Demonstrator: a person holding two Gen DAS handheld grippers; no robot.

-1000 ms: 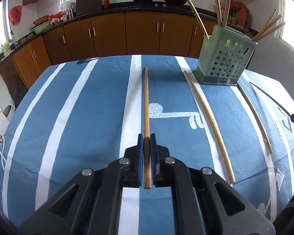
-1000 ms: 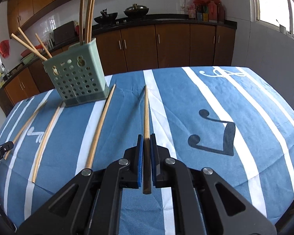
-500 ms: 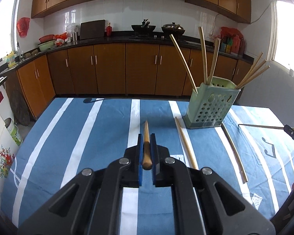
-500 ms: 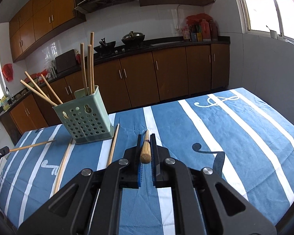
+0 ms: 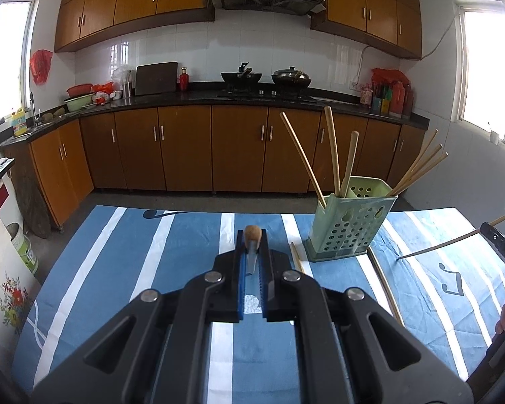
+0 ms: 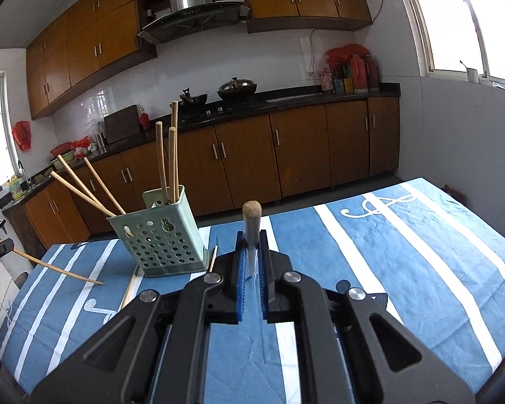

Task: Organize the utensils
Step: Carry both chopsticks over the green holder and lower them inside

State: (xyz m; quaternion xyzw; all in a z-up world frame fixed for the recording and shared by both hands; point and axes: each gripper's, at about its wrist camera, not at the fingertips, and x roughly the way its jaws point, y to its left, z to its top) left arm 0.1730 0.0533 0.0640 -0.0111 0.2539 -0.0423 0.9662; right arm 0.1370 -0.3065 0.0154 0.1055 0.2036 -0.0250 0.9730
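Note:
My left gripper [image 5: 252, 245] is shut on a wooden chopstick [image 5: 253, 234], seen end-on and lifted off the table. My right gripper [image 6: 251, 252] is shut on another chopstick [image 6: 251, 213], also raised and tilted up. The green perforated holder [image 5: 350, 222] stands on the blue striped tablecloth [image 5: 118, 269] with several chopsticks in it; it also shows in the right wrist view [image 6: 158, 235]. The right gripper's chopstick [image 5: 451, 242] shows at the left view's right edge. The left gripper's chopstick [image 6: 57, 267] shows at the right view's left edge.
Two loose chopsticks lie on the cloth by the holder, one at its left [image 5: 296, 257] and one at its right [image 5: 385, 289]. Kitchen cabinets and a counter [image 5: 239, 96] stand behind the table. The table's far edge is close behind the holder.
Both grippers have lifted their chopsticks off the table and tilted them upward. The cameras now sit higher and look across the kitchen.

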